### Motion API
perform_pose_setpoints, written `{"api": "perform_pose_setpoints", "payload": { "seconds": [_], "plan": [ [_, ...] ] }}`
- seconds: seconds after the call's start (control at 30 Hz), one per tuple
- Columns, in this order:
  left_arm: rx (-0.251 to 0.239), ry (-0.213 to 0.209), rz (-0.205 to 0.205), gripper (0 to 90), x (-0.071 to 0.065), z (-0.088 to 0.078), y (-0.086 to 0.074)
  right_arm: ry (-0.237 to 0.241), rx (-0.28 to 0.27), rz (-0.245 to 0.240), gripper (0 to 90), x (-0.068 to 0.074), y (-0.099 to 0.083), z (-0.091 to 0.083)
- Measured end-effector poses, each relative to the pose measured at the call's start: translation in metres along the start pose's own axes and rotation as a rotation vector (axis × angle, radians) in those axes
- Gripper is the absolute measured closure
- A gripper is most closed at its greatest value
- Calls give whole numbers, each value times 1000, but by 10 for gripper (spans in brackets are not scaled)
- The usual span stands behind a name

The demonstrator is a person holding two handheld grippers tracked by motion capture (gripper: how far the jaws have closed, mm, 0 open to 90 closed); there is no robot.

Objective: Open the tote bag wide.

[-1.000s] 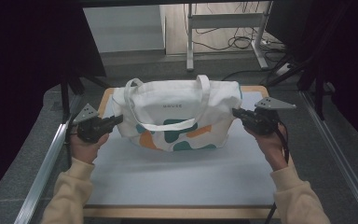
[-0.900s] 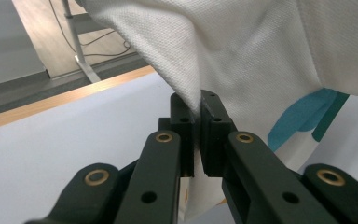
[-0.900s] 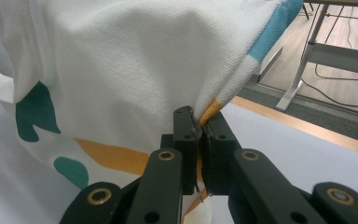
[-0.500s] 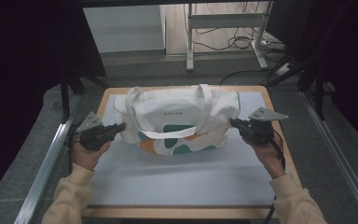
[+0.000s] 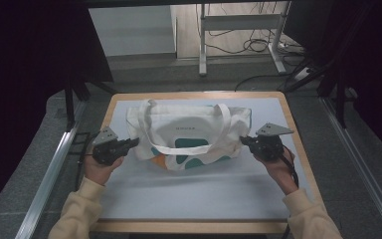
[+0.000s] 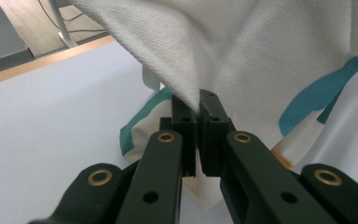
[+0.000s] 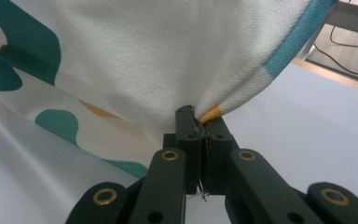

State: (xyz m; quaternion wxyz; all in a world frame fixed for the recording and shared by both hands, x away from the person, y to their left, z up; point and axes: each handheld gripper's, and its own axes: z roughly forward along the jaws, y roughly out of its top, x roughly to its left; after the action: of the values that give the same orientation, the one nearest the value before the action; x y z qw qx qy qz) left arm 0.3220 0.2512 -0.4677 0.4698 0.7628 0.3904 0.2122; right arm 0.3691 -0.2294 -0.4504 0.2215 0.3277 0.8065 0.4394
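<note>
Each gripper — left, right — is clamped on one end of the bag, so it spreads flat across the worktop

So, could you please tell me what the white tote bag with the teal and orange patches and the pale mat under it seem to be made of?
White tote bag with teal and orange patches: probably cotton canvas, matte; the gripper views show a coarse woven grain, and it folds softly where pinched. Pale bluish mat: smooth and matte with no visible weave, perhaps foam, rubber or plastic sheet; I cannot tell which.
</note>
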Motion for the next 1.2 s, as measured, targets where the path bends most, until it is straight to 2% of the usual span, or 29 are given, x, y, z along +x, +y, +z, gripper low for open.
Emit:
{"api": "perform_pose_setpoints", "payload": {
  "seconds": [0.2, 0.37, 0.63, 0.73, 0.8, 1.0, 1.2],
  "plan": [
    [45, 11, 40, 878, -5, 5, -4, 0, 30, 6, 865, 0, -9, 8],
    [62, -15, 2, 878, -2, 9, -12, 13, 55, 25, 865, 0, -19, 17],
    [89, -8, 17, 879, -6, 15, -16, 19, 85, 35, 865, 0, -27, 25],
    [95, -27, -20, 879, -3, 17, -20, 25, 100, 50, 865, 0, -30, 28],
    [96, -32, -27, 878, -2, 17, -22, 24, 108, 51, 865, 0, -32, 30],
    [103, -20, -21, 879, -7, 17, -25, 25, 119, 57, 866, 1, -35, 33],
    [114, -8, 7, 879, -13, 17, -30, 24, 131, 57, 865, 2, -40, 35]
  ]
}}
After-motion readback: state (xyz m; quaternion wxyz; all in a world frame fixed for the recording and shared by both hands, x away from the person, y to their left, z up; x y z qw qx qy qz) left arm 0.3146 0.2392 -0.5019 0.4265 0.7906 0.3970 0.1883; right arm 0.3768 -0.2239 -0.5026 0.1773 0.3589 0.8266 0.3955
